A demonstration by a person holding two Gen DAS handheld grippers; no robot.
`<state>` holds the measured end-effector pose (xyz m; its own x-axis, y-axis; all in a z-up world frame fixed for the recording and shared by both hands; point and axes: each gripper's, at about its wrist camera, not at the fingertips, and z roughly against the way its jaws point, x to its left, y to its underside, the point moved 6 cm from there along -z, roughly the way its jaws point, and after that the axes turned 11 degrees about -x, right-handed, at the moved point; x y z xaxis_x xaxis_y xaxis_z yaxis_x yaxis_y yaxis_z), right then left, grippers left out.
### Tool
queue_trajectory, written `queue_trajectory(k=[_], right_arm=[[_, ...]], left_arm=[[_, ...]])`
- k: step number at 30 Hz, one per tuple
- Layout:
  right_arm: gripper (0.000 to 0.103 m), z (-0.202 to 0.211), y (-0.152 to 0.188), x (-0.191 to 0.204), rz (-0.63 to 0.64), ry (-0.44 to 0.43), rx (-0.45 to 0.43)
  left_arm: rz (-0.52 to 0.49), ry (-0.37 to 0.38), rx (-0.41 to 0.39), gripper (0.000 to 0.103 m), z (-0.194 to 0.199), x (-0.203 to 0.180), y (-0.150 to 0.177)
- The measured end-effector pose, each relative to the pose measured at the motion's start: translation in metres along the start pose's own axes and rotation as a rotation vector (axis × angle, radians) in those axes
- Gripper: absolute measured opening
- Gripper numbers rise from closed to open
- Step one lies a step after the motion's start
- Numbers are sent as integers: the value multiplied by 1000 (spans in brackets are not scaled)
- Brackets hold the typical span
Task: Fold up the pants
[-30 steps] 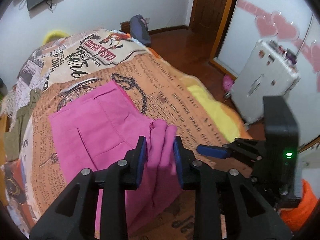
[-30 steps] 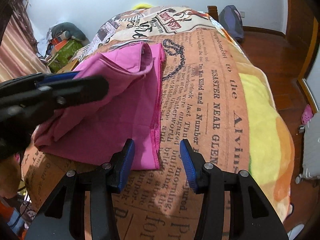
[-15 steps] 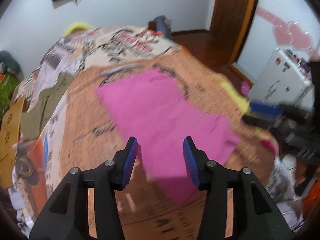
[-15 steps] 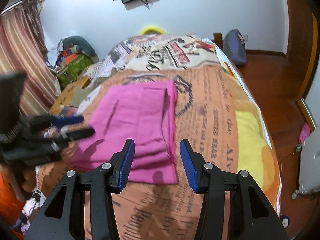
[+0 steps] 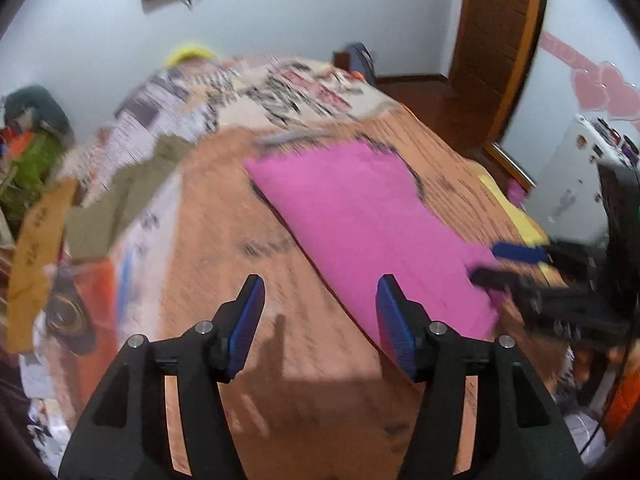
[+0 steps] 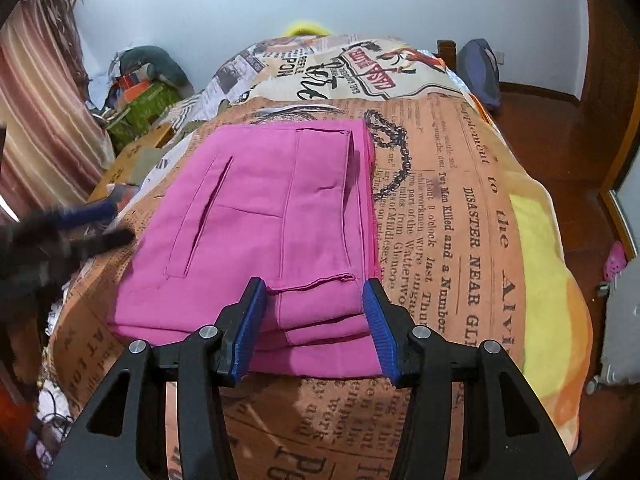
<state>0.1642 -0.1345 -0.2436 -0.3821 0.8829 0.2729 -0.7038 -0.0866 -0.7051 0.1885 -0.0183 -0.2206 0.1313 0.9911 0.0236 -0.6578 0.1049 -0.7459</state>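
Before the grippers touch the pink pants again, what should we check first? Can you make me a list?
1. Pink cloth pants lie folded flat on the newspaper-print blanket: ok.
2. Left hand-held gripper holds nothing, and its jaws have just been opening over bare blanket beside the pants: ok.
3. Right hand-held gripper is open, with the near folded edge of the pants seen between its fingers but not pinched: ok.
4. Layers at the near edge line up: not ok, as they sit stepped.
5. Far edge of the pants is square: ok in the right wrist view.
6. Whether the right fingers touch the cloth: cannot tell.
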Motion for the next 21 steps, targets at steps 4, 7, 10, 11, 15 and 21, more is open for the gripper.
queue_trajectory(k=[4,7,10,11,15,21], right_arm=[[47,2,0,2,24,4,2],[47,3,0,1,16,1,4],[47,2,1,1,8,-3,4],[47,2,1,1,6,-5,4],[47,1,1,-1,1,-11,5],[51,-4,2,-6,-17,-21,17]], left_arm=[[17,-17,-6,59,-20,20,-25],[26,-16,17,59,-48,34,-41],[55,18,61,58,-80,45,-50],[65,32,80,58,-91,47,-52],[112,74,142,59,-129,56,-52],[212,175,210,38,-163,61,-43]])
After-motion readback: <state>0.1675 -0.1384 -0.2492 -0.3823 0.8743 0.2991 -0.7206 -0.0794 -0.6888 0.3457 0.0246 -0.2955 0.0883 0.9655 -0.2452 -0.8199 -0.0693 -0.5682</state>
